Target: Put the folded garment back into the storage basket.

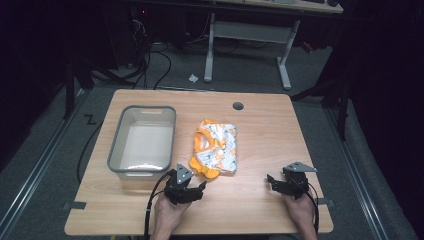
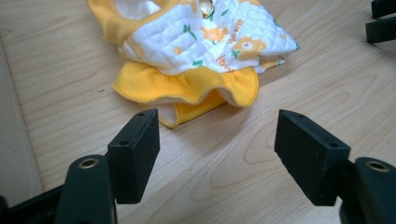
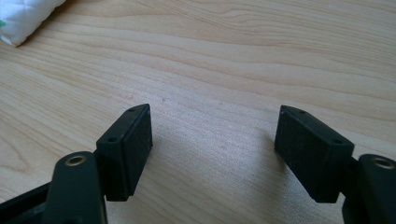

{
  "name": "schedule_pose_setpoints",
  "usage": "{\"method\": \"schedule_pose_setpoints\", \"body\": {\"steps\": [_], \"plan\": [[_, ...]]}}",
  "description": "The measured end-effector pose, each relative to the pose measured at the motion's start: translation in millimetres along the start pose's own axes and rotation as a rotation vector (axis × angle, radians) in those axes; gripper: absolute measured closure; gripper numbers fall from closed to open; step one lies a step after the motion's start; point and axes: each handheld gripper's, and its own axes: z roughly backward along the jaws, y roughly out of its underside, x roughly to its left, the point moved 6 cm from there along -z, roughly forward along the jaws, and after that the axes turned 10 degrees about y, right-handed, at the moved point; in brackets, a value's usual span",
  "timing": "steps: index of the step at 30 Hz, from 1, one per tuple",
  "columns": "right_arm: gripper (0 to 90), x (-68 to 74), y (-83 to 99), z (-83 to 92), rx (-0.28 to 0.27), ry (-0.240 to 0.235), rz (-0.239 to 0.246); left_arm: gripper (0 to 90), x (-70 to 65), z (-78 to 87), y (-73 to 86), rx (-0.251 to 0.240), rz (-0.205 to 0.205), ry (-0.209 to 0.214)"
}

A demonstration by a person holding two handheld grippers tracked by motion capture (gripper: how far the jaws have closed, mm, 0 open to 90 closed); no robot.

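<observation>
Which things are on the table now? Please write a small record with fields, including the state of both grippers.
surface: wooden table
garment: folded yellow and white baby garment, lying at the table's middle
container: grey bin, beside the garment, nothing visible inside
left gripper: open, aimed at the garment's yellow frill, not touching
right gripper: open, over bare wood, apart from the garment

Grey bin [image 1: 142, 142] on wooden table [image 1: 260, 200]; possibly paper scrap [image 1: 193, 78] on floor.

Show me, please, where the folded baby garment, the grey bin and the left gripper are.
Folded baby garment [image 1: 216, 147]: high view, quilted white middle.
Grey bin [image 1: 116, 142]: high view, left rim.
Left gripper [image 2: 217, 149]: left gripper view, midway between its fingertips.
</observation>
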Motion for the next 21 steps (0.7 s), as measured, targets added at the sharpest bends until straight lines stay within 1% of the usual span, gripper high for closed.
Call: {"method": "schedule_pose_setpoints", "body": {"steps": [1, 2, 4, 6, 7, 10, 16, 18, 20, 21], "plan": [[27.9, 0.0, 0.0, 0.0, 0.0, 0.0, 0.0, 31.4, -0.3, -0.1, -1.2, 0.001, -0.003, 0.002], [27.8, 0.0, 0.0, 0.0, 0.0, 0.0, 0.0, 31.2, 0.1, 0.1, -2.5, 0.0, -0.012, -0.004], [27.8, 0.0, 0.1, 0.0, 0.0, 0.0, 0.001, 30.6, -0.1, -0.2, -6.4, 0.007, -0.018, -0.012], [27.8, 0.0, 0.1, 0.0, 0.0, 0.0, 0.001, 30.0, -0.4, -0.1, -8.0, 0.005, -0.014, -0.011], [27.9, -0.1, 0.1, 0.0, 0.0, 0.0, 0.001, 29.3, -1.1, -0.1, -9.6, 0.004, -0.007, -0.003], [27.8, -0.1, 0.1, 0.1, 0.0, 0.0, 0.002, 29.5, -1.5, 0.2, -15.1, 0.027, 0.01, 0.013], [28.0, 0.0, 0.2, 0.2, 0.0, 0.0, 0.001, 29.8, -1.7, -2.6, -24.0, 0.044, 0.013, 0.032], [28.0, 0.0, 0.2, 0.2, 0.0, 0.0, 0.001, 29.7, -2.3, -3.8, -26.5, 0.05, 0.007, 0.029], [28.0, 0.0, 0.2, 0.2, 0.001, 0.0, 0.001, 29.5, -3.3, -4.1, -30.2, 0.046, -0.002, 0.029], [28.1, 0.1, 0.2, 0.3, 0.001, 0.0, 0.001, 28.9, -3.0, -4.7, -34.7, 0.037, -0.01, 0.023]]}}
